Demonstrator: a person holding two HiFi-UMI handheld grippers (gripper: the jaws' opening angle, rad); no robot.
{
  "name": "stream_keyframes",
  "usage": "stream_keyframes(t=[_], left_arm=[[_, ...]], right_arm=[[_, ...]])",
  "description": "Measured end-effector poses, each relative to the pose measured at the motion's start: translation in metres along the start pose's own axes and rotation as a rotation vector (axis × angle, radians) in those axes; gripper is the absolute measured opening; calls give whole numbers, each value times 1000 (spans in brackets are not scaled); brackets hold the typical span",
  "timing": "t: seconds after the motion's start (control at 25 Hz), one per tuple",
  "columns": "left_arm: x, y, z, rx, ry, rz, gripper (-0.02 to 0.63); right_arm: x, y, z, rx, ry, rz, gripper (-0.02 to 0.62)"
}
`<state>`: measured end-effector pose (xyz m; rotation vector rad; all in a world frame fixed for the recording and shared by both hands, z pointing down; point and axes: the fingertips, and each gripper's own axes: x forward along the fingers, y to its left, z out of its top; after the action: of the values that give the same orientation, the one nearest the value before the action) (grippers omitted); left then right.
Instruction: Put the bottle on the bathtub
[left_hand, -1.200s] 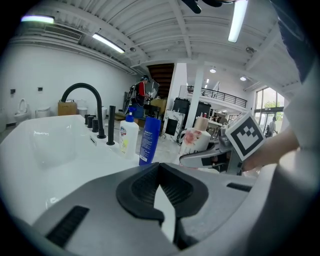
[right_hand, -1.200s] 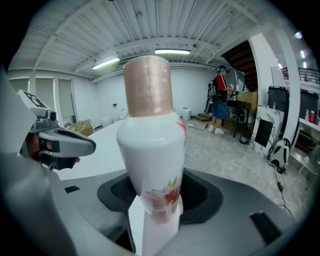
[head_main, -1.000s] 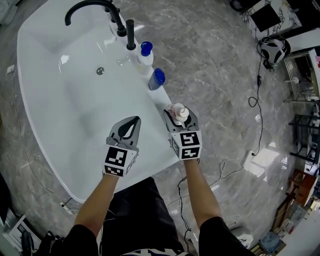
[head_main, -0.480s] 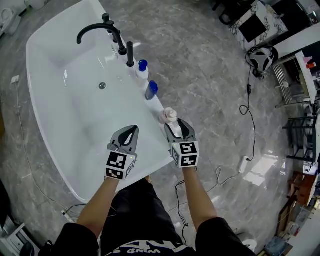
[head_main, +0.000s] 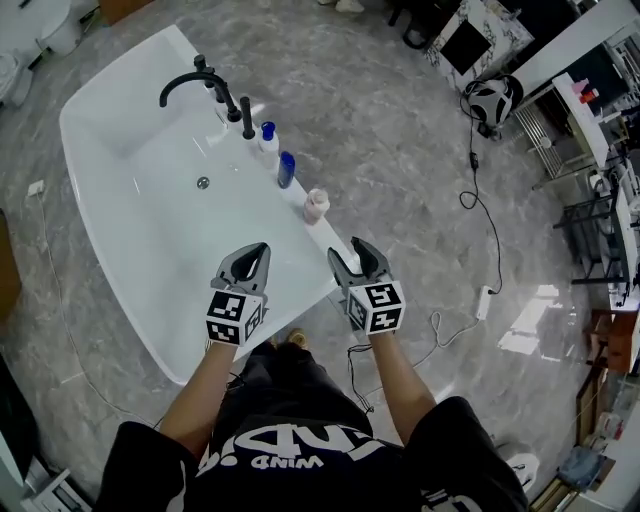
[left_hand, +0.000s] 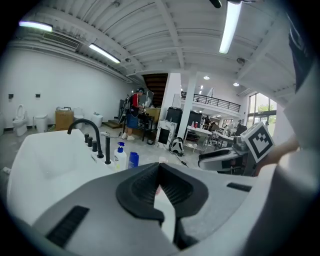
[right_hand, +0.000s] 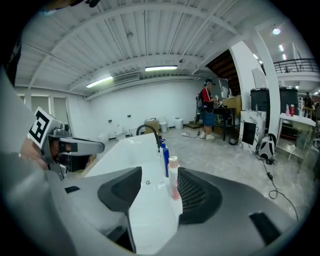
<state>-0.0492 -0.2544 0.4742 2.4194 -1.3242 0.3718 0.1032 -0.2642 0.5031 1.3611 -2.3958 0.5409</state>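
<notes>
A small pink-and-white bottle (head_main: 316, 205) stands upright on the right rim of the white bathtub (head_main: 110, 110). It is in line with a blue bottle (head_main: 286, 168) and a white pump bottle (head_main: 268, 135), near the black faucet (head_main: 190, 85). My right gripper (head_main: 356, 258) is open and empty, a short way back from the pink bottle. In the right gripper view the bottle (right_hand: 173, 175) shows beyond the spread jaws of the right gripper (right_hand: 159, 189). My left gripper (head_main: 257, 256) hovers over the tub's near end, its tips together and empty; in its own view the left gripper (left_hand: 160, 167) partly hides the bottle.
A black cable (head_main: 470, 200) trails over the grey marble floor right of the tub, near a round black-and-white object (head_main: 492, 100). Metal shelving (head_main: 600, 240) lines the right side. A person (right_hand: 207, 107) stands far off by desks. A toilet (left_hand: 19, 120) is at the far wall.
My right gripper has opened and let go of the pink bottle, which now stands on the rim. Both grippers have drawn back from it toward the tub's near end.
</notes>
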Motion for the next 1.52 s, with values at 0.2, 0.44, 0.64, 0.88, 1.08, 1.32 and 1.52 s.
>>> stream_keyframes(t=[0.2,0.44,0.64,0.88,1.08,1.32,1.52], left_arm=[[-40,-25,18,36,-26,-50,8],[-84,-50,34,68,-54,-81,8],[-119,-66,38,75,-72,-82,8],[-133,-70,36,79,-95,-56,8],[-136,-72,35,94,-114,-46,8],[-140,-71,30,86,-120,-34,8],[-141,-75,30,88,-121,-36,8]], right_arm=[[-55,24,2,43,-53,4,241],[-113,46,-4,100,-98,2,235],[-148,60,2,91,-132,-27,193],[-170,69,8,36,-171,-58,104],[-180,70,8,28,-193,-78,26],[-183,66,7,56,-206,-102,24],[-185,64,7,50,-209,-110,23]])
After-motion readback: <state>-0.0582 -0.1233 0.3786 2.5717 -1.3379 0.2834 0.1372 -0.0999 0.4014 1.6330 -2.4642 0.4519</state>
